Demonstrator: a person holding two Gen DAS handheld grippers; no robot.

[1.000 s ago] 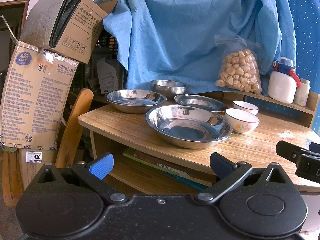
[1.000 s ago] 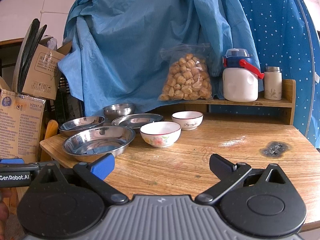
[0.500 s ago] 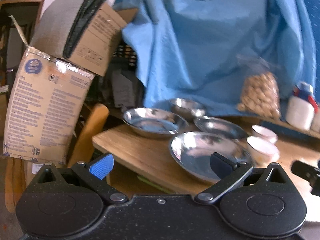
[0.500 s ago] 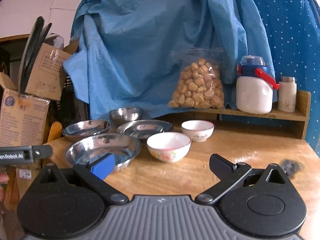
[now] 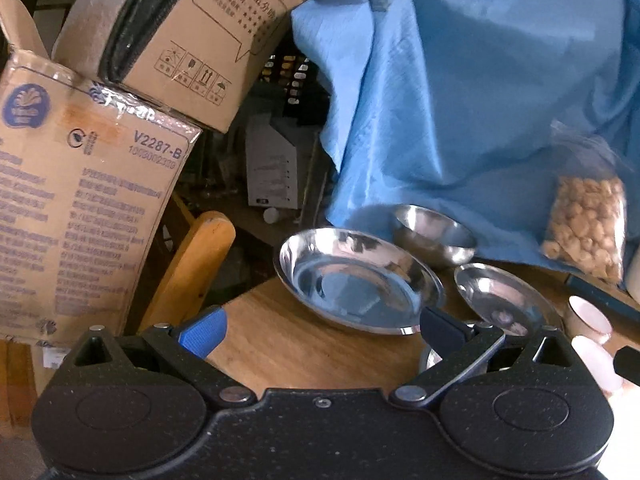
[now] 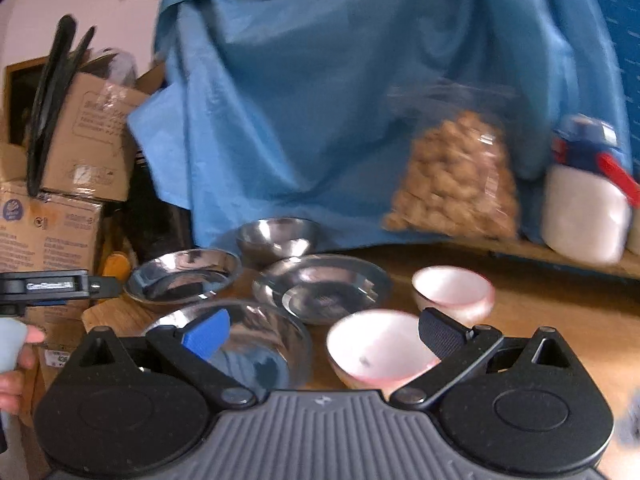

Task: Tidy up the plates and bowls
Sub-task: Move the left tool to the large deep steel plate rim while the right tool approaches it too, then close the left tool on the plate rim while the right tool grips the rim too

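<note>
On the wooden table (image 5: pixel 280 344) steel plates (image 5: pixel 356 284) sit rims-up (round, no long axis), both grippers (image 5: pixel 320 326) (image 6: pixel 322 330) spread wide, empty.

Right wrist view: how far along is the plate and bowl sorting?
Nothing looks done: three shallow steel plates, a small deep steel bowl and two white ceramic bowls sit apart on the wooden table. In hand: nothing. The right gripper is open before the near white bowl; the left gripper is open, empty. All stacking is left.
</note>
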